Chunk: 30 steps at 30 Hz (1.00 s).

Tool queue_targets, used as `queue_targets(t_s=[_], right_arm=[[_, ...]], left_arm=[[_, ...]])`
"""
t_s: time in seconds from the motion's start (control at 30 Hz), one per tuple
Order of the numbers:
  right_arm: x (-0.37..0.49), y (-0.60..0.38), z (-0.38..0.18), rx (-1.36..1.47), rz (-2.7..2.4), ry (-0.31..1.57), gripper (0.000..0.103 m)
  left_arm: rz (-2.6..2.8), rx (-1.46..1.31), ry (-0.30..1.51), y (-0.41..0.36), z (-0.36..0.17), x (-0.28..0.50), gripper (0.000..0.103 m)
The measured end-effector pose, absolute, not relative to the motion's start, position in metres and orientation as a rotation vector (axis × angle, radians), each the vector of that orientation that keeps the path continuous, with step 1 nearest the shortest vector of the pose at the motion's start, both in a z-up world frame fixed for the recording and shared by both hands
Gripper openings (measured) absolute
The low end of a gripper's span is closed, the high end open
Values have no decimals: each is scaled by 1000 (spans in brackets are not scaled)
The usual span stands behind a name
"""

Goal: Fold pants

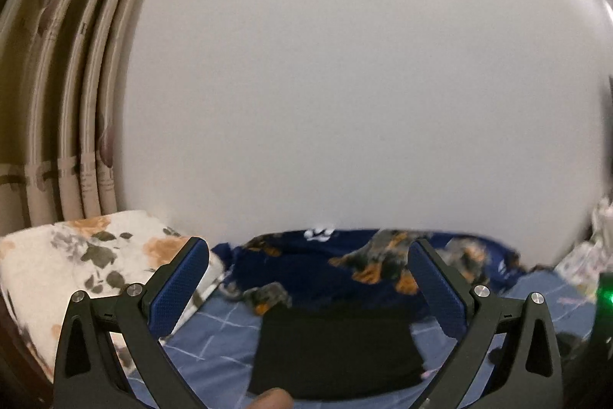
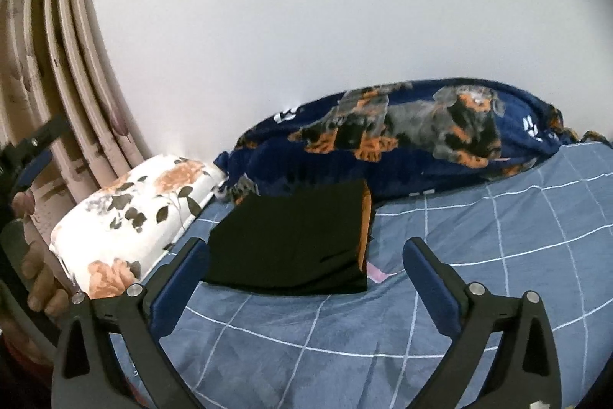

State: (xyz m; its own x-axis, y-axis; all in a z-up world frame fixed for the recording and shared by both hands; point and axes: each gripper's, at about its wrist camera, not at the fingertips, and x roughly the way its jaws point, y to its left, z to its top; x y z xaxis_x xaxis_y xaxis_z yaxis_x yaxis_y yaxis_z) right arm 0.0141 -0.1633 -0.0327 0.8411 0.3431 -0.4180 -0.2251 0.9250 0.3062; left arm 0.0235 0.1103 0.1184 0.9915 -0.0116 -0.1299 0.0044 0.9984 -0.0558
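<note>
Right gripper [image 2: 306, 271] spread wide, pinching nothing, hovering over blue grid-checked bedsheet [image 2: 479, 240]. Just ahead and slightly left: black folded pants [image 2: 291, 244], a compact rectangle lying flat, orange lining showing at right edge, long axis apparently running away toward navy dog-print fleece blanket [image 2: 402, 137]. Left gripper [image 1: 308, 275] likewise spread and empty, pants [image 1: 333, 351] directly ahead between its blue pads, low in view. Neither clearly nearer. Fold looks essentially finished. White floral pillow [image 2: 134, 217] beside pants' left edge, beige pleated curtain [image 2: 69, 64] beyond.
</note>
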Motion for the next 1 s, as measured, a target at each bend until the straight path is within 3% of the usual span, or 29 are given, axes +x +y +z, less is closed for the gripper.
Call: queue_targets(t_s=[0.37, 1.0], right_arm=[[-12, -155, -17, 216, 320, 460, 102], [-22, -130, -27, 147, 322, 491, 103]], left_arm=[[12, -60, 274, 108, 113, 27, 103], [34, -61, 414, 113, 55, 33, 103]])
